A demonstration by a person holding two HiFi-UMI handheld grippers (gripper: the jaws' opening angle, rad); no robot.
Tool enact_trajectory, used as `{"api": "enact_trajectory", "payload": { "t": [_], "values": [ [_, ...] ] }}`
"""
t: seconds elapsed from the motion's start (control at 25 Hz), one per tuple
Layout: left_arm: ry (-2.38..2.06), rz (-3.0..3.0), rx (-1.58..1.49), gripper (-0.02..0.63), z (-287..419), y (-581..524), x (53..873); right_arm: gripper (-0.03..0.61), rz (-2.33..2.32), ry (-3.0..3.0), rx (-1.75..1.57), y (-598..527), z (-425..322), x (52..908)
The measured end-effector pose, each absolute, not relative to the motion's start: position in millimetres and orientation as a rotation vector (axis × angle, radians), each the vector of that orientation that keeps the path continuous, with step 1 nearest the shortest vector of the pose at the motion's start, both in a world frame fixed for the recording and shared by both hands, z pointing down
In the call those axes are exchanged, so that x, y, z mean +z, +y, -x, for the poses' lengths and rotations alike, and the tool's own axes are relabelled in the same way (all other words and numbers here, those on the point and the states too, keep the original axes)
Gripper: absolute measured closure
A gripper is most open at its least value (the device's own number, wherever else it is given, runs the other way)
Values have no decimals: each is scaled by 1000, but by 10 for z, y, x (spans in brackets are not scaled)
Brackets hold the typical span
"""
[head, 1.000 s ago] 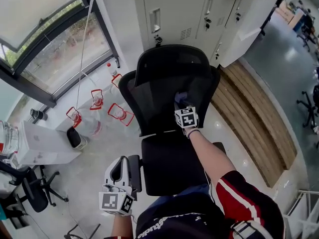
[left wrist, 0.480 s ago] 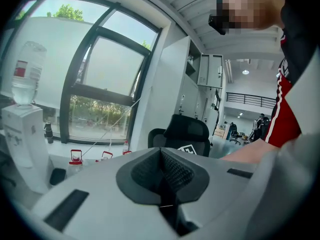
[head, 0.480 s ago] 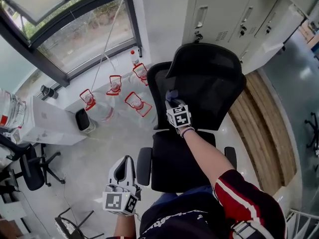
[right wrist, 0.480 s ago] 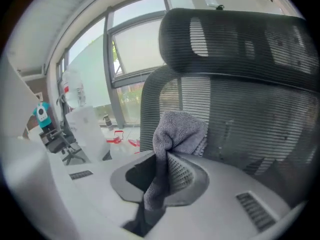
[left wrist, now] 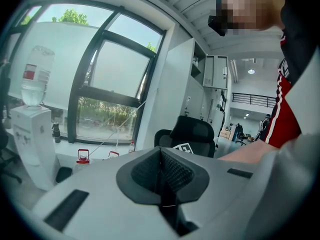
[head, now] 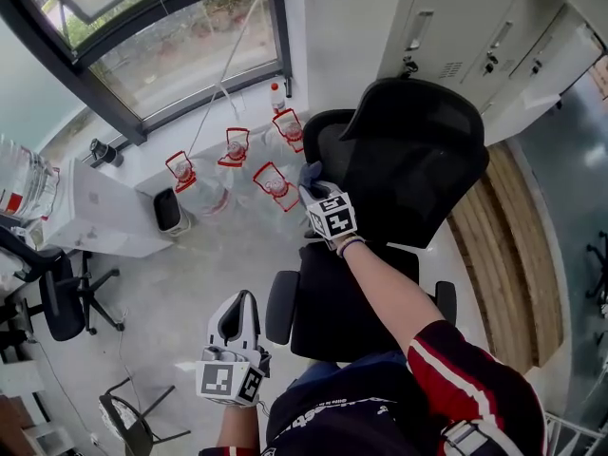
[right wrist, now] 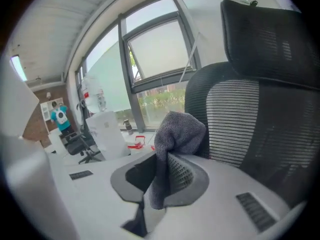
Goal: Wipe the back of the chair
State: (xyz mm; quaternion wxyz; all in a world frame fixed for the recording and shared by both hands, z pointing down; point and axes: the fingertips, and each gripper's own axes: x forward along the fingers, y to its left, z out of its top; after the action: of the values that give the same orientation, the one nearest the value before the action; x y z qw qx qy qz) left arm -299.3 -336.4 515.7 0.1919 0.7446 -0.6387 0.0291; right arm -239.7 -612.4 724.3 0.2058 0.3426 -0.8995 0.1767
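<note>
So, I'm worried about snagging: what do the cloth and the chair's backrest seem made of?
The cloth looks like grey microfibre or terry, matte, with nubbly pile. The backrest looks like black woven mesh: fine horizontal ribs, light showing through.

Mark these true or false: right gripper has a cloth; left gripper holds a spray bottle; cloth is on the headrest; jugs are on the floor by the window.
1. The right gripper is shut on a grey cloth. True.
2. The left gripper holds a spray bottle. False: its jaws are together with nothing between them.
3. The cloth is up on the headrest. False: it is at the window-side edge of the mesh back, below the headrest.
4. Jugs with red handles stand on the floor by the window. True.
</note>
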Motion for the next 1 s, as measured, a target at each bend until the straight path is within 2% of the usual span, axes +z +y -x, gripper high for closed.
{"api": "enact_trajectory", "payload": {
  "t": [0.16,0.32,0.76,1.0],
  "values": [
    [-1753,-2138,99,589,2807,-3463,5103,515,-973,-2536,514,-5997,2170,7119],
    [-1671,-2232,107,589,2358,-3628,5014,516,-1057,-2525,508,-5884,1511,7078],
    [-1359,-2468,153,589,973,-3891,4920,517,-1536,-2219,633,-5506,-1212,7554],
    [-1263,-2544,192,589,469,-3976,4855,517,-1685,-2027,692,-5417,-2295,7840]
  ]
}}
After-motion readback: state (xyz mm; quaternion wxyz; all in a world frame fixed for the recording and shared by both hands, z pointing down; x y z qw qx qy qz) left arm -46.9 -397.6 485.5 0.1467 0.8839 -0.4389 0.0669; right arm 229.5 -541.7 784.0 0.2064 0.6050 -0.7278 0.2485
